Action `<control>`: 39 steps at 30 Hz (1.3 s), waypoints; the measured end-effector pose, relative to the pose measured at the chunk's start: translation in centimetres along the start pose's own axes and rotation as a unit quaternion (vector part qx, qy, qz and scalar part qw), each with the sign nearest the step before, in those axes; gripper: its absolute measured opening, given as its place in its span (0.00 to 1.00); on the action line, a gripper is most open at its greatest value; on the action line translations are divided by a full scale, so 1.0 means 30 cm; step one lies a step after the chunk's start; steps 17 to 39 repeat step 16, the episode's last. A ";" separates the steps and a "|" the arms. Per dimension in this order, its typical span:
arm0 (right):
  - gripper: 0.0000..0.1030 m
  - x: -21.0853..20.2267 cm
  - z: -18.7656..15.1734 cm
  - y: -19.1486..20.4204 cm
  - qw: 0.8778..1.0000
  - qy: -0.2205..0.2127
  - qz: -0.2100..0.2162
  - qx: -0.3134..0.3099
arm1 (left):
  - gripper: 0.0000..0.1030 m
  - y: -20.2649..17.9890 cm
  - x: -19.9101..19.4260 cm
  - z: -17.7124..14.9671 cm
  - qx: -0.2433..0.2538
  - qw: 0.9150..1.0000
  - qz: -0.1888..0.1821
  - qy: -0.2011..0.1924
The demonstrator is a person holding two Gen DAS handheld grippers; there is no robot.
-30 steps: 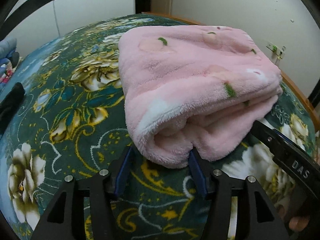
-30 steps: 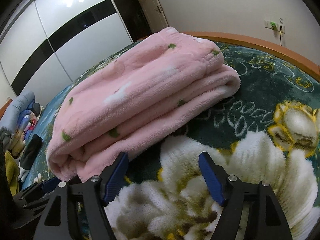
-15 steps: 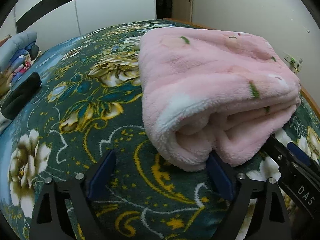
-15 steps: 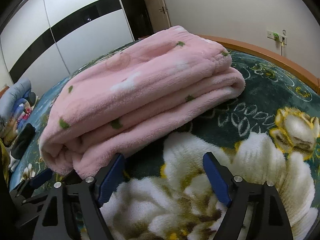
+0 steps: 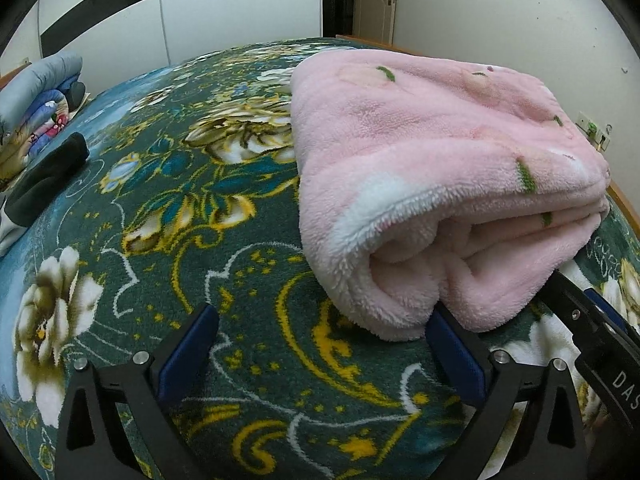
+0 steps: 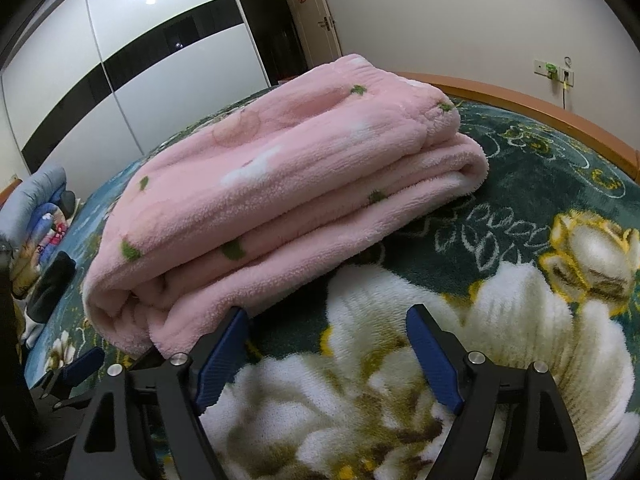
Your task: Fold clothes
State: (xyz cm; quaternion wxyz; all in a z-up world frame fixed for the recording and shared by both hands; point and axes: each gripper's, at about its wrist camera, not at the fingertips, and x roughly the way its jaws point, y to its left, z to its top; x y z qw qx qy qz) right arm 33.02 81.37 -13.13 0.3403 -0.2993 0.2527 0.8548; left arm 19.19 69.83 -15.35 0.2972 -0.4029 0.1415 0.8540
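Observation:
A folded pink fleece garment (image 5: pixel 432 168) with small green marks lies on the dark green floral bed cover (image 5: pixel 180 240). It also shows in the right wrist view (image 6: pixel 280 200). My left gripper (image 5: pixel 324 336) is open and empty, just in front of the garment's near corner, with its right finger touching the fleece edge. My right gripper (image 6: pixel 324 332) is open and empty, low over the cover at the garment's long side, its left finger against the fleece. The right gripper's body (image 5: pixel 592 332) shows at the lower right of the left wrist view.
A stack of folded bedding (image 5: pixel 36 104) and a black garment (image 5: pixel 44 180) lie at the far left of the bed. A wooden bed edge (image 6: pixel 540 112) runs along the right side by the wall. A white wardrobe (image 6: pixel 120 64) and a door (image 5: pixel 380 0) stand behind.
My left gripper opened wide and drew back from the garment corner it was around. My right gripper stayed open and shifted slightly back. The garment stays folded in place.

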 end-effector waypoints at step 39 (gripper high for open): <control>0.82 0.011 -0.010 0.023 1.000 0.003 -0.016 -0.012 | 1.00 -0.003 -0.003 -0.007 0.002 1.000 0.002 -0.002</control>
